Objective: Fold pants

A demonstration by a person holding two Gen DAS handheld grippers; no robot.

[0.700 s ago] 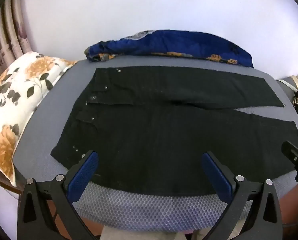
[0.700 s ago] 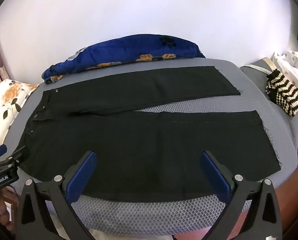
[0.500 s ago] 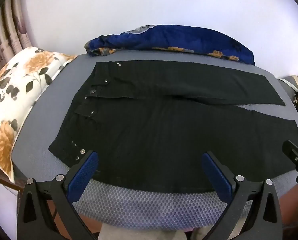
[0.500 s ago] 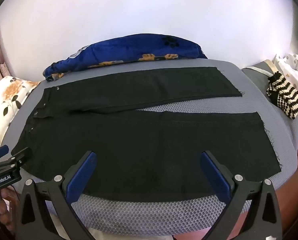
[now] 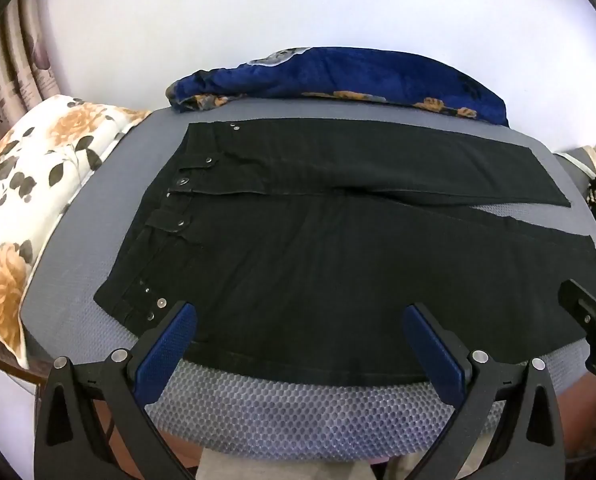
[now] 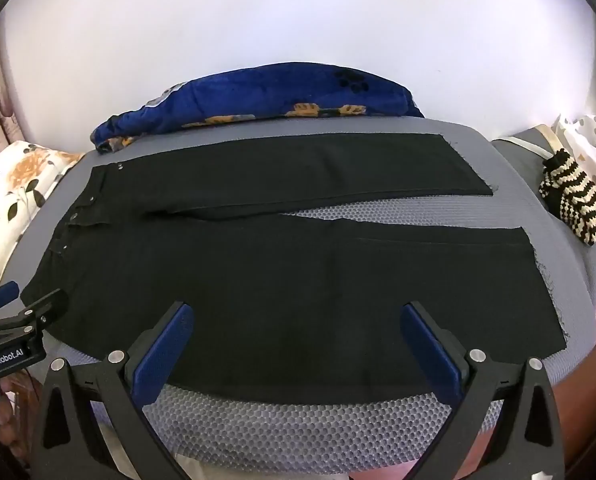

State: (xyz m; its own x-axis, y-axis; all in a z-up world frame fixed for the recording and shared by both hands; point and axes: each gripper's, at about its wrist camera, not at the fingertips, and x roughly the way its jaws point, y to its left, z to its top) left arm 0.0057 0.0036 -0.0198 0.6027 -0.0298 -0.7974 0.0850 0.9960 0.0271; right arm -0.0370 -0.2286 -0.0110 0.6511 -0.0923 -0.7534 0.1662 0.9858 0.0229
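Black pants [image 5: 337, 240] lie flat on a grey mesh surface [image 5: 298, 412], waistband with metal buttons to the left, both legs spread to the right [image 6: 317, 272]. My left gripper [image 5: 298, 320] is open and empty above the near edge of the pants, close to the waistband corner. My right gripper [image 6: 298, 312] is open and empty above the near leg's front edge. Each gripper shows at the edge of the other's view: the right one [image 5: 589, 320], the left one [image 6: 22, 316].
A blue floral blanket [image 5: 337, 76] lies along the far edge by the white wall. A floral pillow [image 5: 26, 184] is at the left. A black-and-cream striped knit item [image 6: 573, 204] lies at the right.
Both grippers have moved slightly; the view shifted so the pants sit a little higher in frame. Both stay open and the pants have not moved.
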